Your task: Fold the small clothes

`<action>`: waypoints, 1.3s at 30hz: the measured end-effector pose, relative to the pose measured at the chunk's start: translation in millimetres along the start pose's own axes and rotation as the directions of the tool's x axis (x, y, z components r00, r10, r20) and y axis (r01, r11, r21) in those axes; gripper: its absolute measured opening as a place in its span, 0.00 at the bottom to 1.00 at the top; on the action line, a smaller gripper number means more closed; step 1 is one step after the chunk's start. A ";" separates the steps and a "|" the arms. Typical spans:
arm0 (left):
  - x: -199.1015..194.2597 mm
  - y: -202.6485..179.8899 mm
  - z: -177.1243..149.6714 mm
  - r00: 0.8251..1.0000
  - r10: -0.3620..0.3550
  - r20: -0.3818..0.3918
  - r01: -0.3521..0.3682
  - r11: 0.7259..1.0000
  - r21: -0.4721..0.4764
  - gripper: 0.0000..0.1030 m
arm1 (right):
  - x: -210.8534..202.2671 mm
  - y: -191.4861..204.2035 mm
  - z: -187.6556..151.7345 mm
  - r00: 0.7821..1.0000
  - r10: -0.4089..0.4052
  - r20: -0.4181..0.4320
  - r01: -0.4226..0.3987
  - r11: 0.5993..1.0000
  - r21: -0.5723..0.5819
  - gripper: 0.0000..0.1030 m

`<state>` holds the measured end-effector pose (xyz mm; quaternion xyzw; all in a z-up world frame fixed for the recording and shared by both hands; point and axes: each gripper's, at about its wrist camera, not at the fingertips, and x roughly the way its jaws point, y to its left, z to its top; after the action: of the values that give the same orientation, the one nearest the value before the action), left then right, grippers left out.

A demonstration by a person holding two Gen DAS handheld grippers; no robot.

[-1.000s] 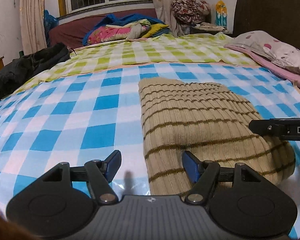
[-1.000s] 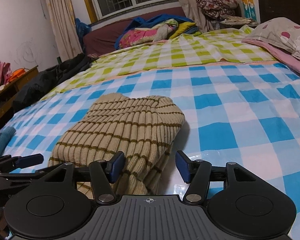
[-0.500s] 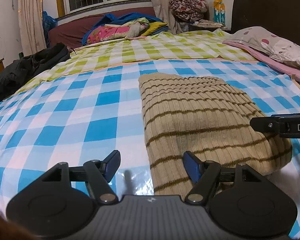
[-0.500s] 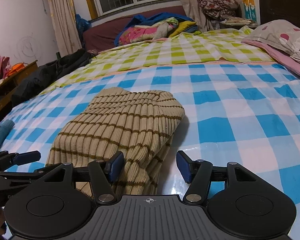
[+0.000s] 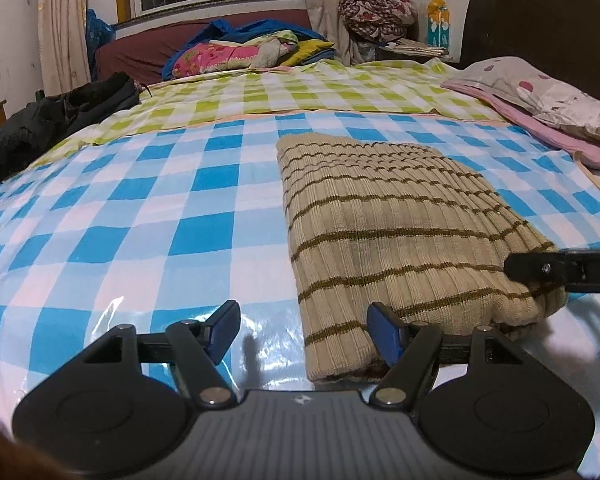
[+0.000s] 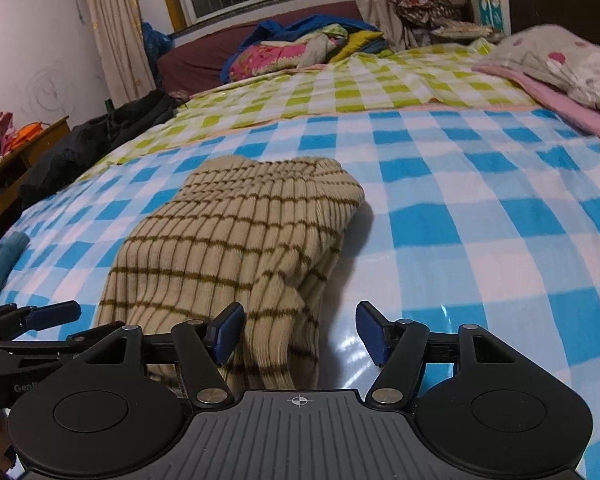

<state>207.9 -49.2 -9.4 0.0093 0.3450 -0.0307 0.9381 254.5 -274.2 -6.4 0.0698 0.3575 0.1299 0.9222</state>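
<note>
A bed (image 5: pixel 148 216) under a glossy blue-check cover fills the room, green check beyond it, a pillow (image 5: pixel 540 100) by the headboard, a barred window behind. The sweater (image 5: pixel 388 224) lies folded on the blue check. Both claws sit at its near edge with nothing clamped: the left gripper (image 5: pixel 300 326) spread wide, the right gripper (image 6: pixel 300 330) with its jaws just widened, likely letting go after a fold.

The left claw (image 5: pixel 302 326) gapes with nothing pinched, while the right claw (image 6: pixel 300 330) has just been spreading wider.
</note>
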 end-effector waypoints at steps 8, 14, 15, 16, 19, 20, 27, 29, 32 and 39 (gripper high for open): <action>-13.4 1.7 -2.3 0.999 -0.044 0.025 0.044 0.999 0.007 0.73 | -9.3 -8.8 -6.5 1.000 0.016 0.004 -0.016 0.996 0.087 0.61; -17.1 0.0 -12.2 0.998 -0.056 0.006 0.056 0.998 0.006 0.73 | -15.5 -4.2 -20.7 1.000 -0.002 -0.012 0.003 0.996 0.090 0.62; -17.5 -0.5 -13.8 0.998 -0.055 0.003 0.055 0.998 0.006 0.74 | -15.8 -3.4 -23.5 1.000 -0.004 -0.017 0.005 0.996 0.093 0.62; -18.0 -0.9 -15.6 0.999 -0.054 0.001 0.054 0.999 0.005 0.74 | -16.4 -2.3 -25.7 1.000 -0.007 -0.018 0.009 0.995 0.095 0.62; -20.9 -1.9 -19.1 0.998 -0.058 -0.007 0.058 0.998 -0.006 0.74 | -19.3 1.5 -28.6 1.000 -0.011 -0.020 0.013 0.995 0.097 0.62; -22.3 -2.6 -20.4 0.998 -0.060 -0.009 0.060 0.998 -0.010 0.74 | -21.2 3.1 -29.6 1.000 -0.012 -0.018 0.014 0.995 0.094 0.62; -30.3 -10.4 -35.1 0.998 -0.058 -0.025 0.058 0.998 -0.012 0.79 | -34.8 21.8 -52.9 0.999 -0.040 -0.025 0.041 0.998 0.038 0.62; -33.0 -12.4 -40.2 0.998 -0.055 -0.029 0.054 0.998 -0.010 0.79 | -37.4 26.8 -58.3 0.999 -0.041 -0.029 0.042 0.999 0.030 0.62; -37.2 -14.1 -45.5 0.998 -0.049 -0.032 0.048 0.999 -0.019 0.79 | -41.2 32.9 -64.1 0.999 -0.047 -0.024 0.048 0.999 0.019 0.62; -47.1 -18.7 -54.4 0.999 -0.020 -0.040 0.019 1.000 -0.012 0.84 | -50.0 42.4 -80.0 0.997 -0.072 -0.013 0.072 0.997 0.004 0.62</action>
<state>135.7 -63.3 -20.2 0.0010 0.3642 -0.0375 0.9306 156.8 -245.2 -23.7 0.0581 0.3661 0.0961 0.9238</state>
